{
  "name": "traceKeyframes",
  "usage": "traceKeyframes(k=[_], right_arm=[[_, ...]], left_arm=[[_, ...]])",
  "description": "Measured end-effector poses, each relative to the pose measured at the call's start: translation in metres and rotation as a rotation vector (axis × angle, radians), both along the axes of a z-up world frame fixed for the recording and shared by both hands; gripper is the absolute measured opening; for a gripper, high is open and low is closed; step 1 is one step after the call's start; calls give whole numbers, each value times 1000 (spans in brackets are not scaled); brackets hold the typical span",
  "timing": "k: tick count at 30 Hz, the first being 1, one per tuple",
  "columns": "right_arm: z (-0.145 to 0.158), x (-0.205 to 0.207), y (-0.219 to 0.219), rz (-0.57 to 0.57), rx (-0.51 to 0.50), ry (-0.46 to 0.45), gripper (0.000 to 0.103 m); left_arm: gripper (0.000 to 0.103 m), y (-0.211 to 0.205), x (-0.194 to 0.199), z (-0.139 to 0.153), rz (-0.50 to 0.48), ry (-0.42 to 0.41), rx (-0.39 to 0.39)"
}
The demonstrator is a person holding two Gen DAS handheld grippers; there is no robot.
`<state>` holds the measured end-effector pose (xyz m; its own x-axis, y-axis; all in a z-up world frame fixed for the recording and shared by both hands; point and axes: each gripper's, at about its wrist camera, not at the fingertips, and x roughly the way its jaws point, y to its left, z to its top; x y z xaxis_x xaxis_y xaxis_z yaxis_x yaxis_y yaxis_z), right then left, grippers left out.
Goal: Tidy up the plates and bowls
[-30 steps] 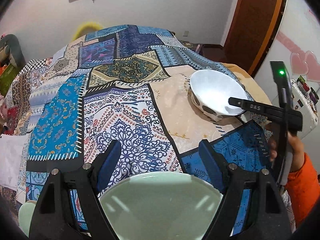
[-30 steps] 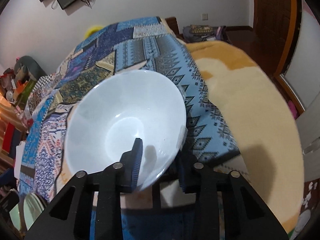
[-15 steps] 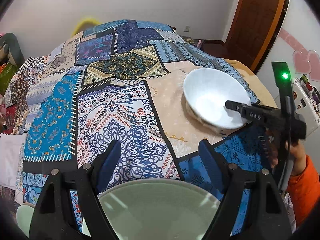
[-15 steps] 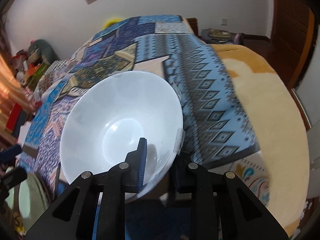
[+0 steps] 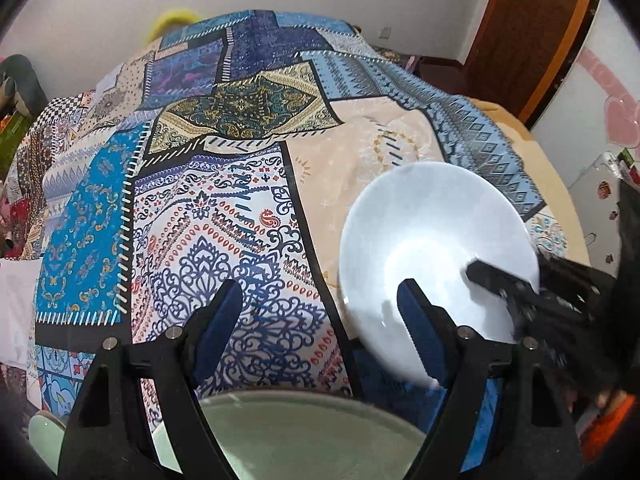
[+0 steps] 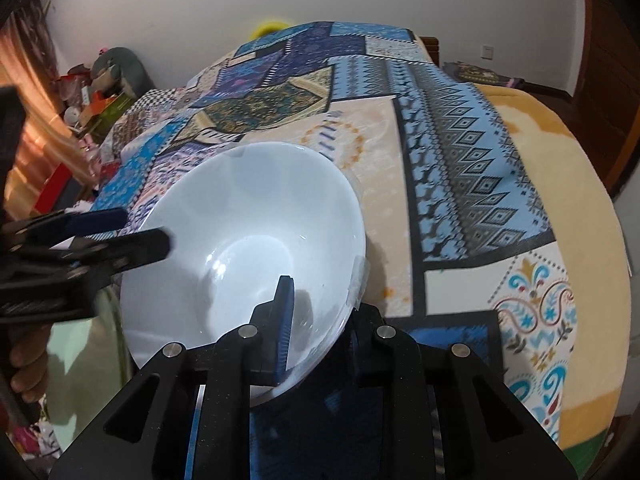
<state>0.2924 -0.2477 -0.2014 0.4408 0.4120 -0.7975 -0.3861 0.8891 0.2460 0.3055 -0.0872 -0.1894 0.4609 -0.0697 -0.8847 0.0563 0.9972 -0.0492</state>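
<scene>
Right now we hold the white bowl [image 6: 248, 248] in the right gripper [image 6: 316, 316], its jaws clamped on the rim nearest us: one blue pad sits inside the bowl and the other finger lies outside, under the wall. From the right wrist camera the bowl fills the centre, tilted, with its open mouth turned toward ten o'clock. From the left wrist camera the same white bowl [image 5: 436, 256] sits at about three o'clock, raised above the patchwork bedspread [image 5: 224, 200], with the right gripper reaching in from the far right edge.

Our left gripper [image 5: 320, 328] has its jaws wide, the two blue pads well apart and nothing between them. The right-hand pad overlaps the bowl's lower edge in that view; whether it touches the bowl we cannot tell. Below the left gripper, at six o'clock, lies the pale green plate [image 5: 296, 436], partly hidden by the gripper's black frame. In the right wrist view that green plate [image 6: 80, 368] shows at eight o'clock, beneath the blurred left gripper.

Around all this the bedspread covers the bed, and a yellow blanket [image 6: 576, 184] lies at three o'clock. A wooden door [image 5: 532, 32] stands at one o'clock in the left view.
</scene>
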Motion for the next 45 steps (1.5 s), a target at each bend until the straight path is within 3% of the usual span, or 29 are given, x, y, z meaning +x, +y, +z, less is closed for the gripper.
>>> traceKeyframes(k=[5,15,22,33,45], right_arm=[[-3,0,5,10,-16,6,25],[-5,4,0,-41,19,17,25],[-3,2,5,-44,18,14,25],[12,-9,1,-75,45,3,24],[56,-33,11,-78,57,-97,24]], left_arm=[[78,-4,12,-15,1,46,11],[44,-10,17,-33,-46,101,-19],[23,-15,19,-34,-86,92,-43],[19,-13,6,-22,-75,59,-69],[19,-8,-32,26,-81,-40,-91]])
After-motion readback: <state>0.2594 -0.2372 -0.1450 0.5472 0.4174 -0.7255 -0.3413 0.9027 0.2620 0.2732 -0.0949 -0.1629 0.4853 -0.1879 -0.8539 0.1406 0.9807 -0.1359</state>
